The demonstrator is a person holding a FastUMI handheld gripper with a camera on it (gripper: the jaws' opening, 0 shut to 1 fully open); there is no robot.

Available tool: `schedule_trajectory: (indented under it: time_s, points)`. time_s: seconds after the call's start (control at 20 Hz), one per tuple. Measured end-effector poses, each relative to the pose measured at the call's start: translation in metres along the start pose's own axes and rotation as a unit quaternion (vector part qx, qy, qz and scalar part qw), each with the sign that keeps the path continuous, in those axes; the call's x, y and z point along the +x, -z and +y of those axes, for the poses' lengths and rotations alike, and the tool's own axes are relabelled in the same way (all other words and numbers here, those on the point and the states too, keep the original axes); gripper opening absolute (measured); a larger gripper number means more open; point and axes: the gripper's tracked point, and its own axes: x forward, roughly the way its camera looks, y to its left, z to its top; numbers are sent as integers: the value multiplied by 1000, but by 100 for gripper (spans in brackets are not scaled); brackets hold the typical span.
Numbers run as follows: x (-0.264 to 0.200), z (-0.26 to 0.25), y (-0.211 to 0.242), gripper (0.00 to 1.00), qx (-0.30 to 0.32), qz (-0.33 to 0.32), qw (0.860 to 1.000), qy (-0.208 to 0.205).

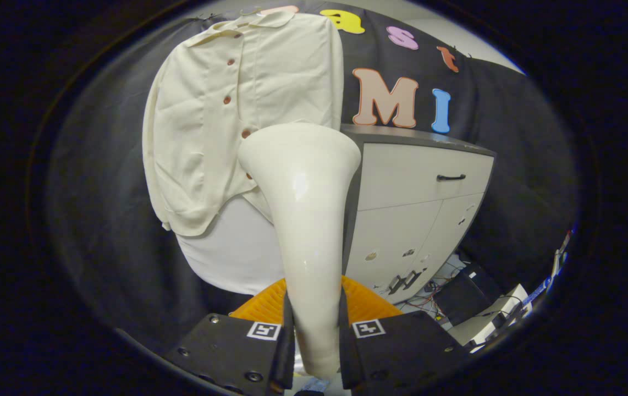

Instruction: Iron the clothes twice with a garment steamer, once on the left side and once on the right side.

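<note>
A cream garment steamer (306, 220) stands upright between my fingers, its handle clamped on both sides and its wide flared head pointing up and away. My gripper (315, 335) is shut on that handle. Beyond the head hangs a cream button-up shirt (237, 110) with brown buttons, over a white undergarment (231, 253), against the black cloth wall. The steamer head sits in front of the shirt's lower right part, near its hem and button line; whether it touches the fabric I cannot tell.
A white cabinet (418, 220) with a dark top, a drawer handle and doors stands right of the shirt. An orange ribbed object (366, 302) lies just ahead of the fingers. Cables and boxes (479, 308) clutter the floor beside the cabinet.
</note>
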Motion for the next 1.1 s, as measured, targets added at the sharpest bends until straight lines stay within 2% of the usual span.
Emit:
schedule_trajectory:
  time_s: [0.7,0.9,1.1]
  points:
    - [-129,-27,-93,33,9,-119,991,-60]
    - [-158,-40,-106,33,2,-144,986,-84]
    - [-170,-61,-112,33,0,-151,985,-83]
